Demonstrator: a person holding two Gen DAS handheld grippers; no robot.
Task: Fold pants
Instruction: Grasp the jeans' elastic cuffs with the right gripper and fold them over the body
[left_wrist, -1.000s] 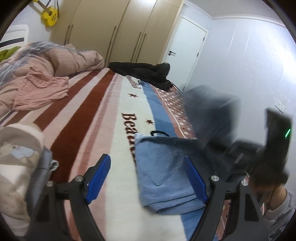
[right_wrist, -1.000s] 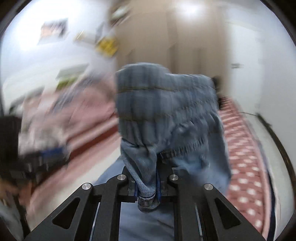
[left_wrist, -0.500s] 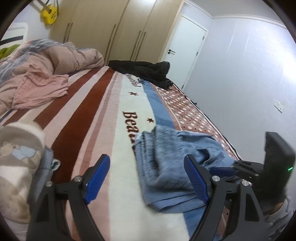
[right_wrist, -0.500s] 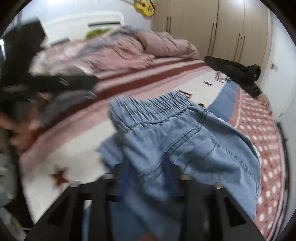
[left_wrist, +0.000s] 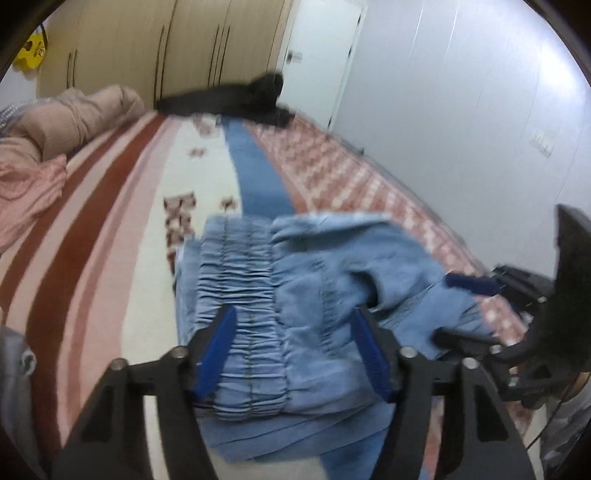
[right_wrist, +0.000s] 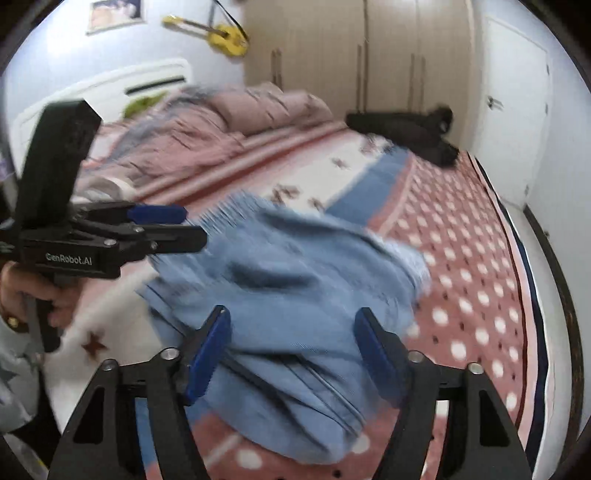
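I am partway through the fold, by my reading. The pants (left_wrist: 295, 314) lie on the bed (left_wrist: 110, 236) near its right edge, close to the corner nearest me, across the cream and blue stripes of the cover and onto the dotted band. They are already doubled into a compact bundle: the gathered elastic waistband (left_wrist: 243, 295) lies on top, facing me in the left view, and flatter layers of denim stick out beneath it along the near side. The right half of the bundle is lumpy and rumpled, with a raised flap toward the right edge of the bed, so the fold is laid over but not yet tidy.

My left tool (left_wrist: 295, 350) hangs over the waistband with its blue pads (left_wrist: 218, 350) apart and closing; cloth lies below and between them, but the pads do not press on it. My right tool (right_wrist: 291, 354) stands open over the right part of the bundle, pads clear of the fabric, holding nothing.

What is left, as I judge it: flatten the rumpled right side, square the edges so the layers line up, and perhaps make one more fold to shorten the bundle. Both views are blurred, so I cannot tell exactly how many layers are stacked.
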